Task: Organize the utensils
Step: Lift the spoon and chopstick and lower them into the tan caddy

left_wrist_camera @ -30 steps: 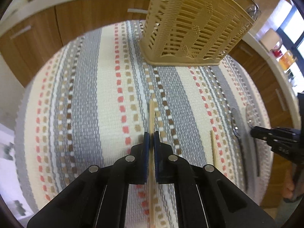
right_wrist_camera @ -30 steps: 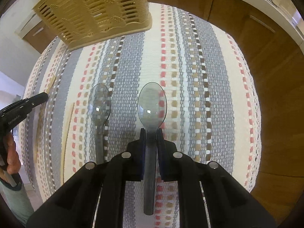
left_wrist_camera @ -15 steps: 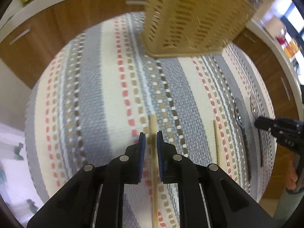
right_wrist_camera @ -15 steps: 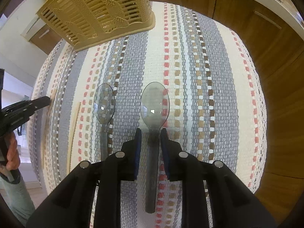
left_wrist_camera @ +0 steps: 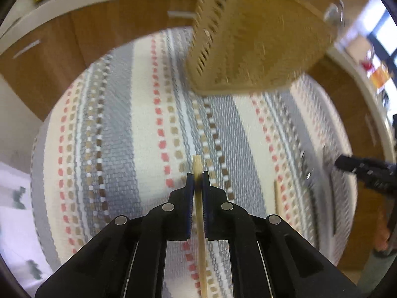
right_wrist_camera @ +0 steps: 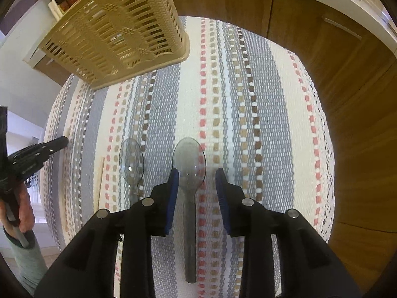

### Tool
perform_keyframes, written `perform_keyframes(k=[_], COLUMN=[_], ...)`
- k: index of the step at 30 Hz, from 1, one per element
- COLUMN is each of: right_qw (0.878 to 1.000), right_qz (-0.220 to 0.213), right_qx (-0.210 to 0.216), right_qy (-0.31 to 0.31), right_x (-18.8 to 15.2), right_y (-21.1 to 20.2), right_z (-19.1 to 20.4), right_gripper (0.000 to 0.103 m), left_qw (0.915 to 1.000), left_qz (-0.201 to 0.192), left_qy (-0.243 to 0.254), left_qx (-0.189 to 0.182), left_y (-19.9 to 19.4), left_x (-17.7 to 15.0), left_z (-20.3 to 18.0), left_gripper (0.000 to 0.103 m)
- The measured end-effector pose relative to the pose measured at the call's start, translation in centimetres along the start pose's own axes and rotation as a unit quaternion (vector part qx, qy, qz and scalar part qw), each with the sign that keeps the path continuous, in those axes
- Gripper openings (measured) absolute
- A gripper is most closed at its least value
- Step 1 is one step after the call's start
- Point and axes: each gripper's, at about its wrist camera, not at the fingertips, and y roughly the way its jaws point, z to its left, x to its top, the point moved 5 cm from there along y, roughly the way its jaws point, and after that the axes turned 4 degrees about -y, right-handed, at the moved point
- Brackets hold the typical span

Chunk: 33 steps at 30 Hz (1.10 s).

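A wooden chopstick [left_wrist_camera: 198,198] sits pinched between the blue pads of the left gripper [left_wrist_camera: 197,181], its squared end poking just past the fingertips above the striped woven tablecloth [left_wrist_camera: 139,136]. A second chopstick [left_wrist_camera: 277,196] lies flat on the cloth to the right, near a blurred spoon. In the right wrist view the right gripper [right_wrist_camera: 197,173] hangs with its jaws spread wide, straddling a translucent grey spoon [right_wrist_camera: 189,173] that lies on the cloth, handle toward the camera; neither pad touches it. A smaller translucent spoon [right_wrist_camera: 131,166] lies just to its left, parallel, with the loose chopstick beyond that. The beige slotted plastic utensil basket [right_wrist_camera: 116,32] stands at the far side of the table, in front of wooden cabinets [right_wrist_camera: 347,99].
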Motion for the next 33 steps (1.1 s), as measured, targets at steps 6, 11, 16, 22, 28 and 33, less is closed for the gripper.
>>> perform_keyframes(k=[6, 11, 16, 22, 28, 33], right_qw=[1.0, 0.999, 0.998, 0.998, 0.998, 0.993], right_qz=[0.009, 0.023, 0.03, 0.014, -0.029, -0.102], right_qx=[-0.014, -0.033, -0.052, -0.058, -0.04, -0.019], right_qy=[-0.015, -0.016, -0.025, -0.035, -0.037, -0.049], right_x=[0.7, 1.0, 0.9, 0.8, -0.1, -1.3], right_y=[0.6, 1.8, 2.2, 1.6, -1.5, -6.2], right_z=[0.8, 1.0, 1.0, 1.8, 2.2, 2.8], right_gripper=[0.041, 0.041, 0.033, 0.03, 0.03, 0.03], left_qw=[0.9996, 0.9992, 0.9987, 0.9977, 0.9948, 0.9887], left_qz=[-0.025, -0.034, -0.043, -0.064, -0.101, -0.149], left_qy=[-0.01, -0.019, -0.025, -0.022, -0.01, -0.003], left_qx=[0.003, -0.004, -0.011, -0.008, -0.008, -0.016], left_y=[-1.5, -2.4, -2.0, -2.7, -4.8, -8.0], left_x=[0.8, -0.2, 0.2, 0.5, 0.4, 0.7], left_z=[0.3, 0.9, 1.6, 1.2, 0.0, -1.2], left_gripper=[0.004, 0.004, 0.004, 0.004, 0.004, 0.004])
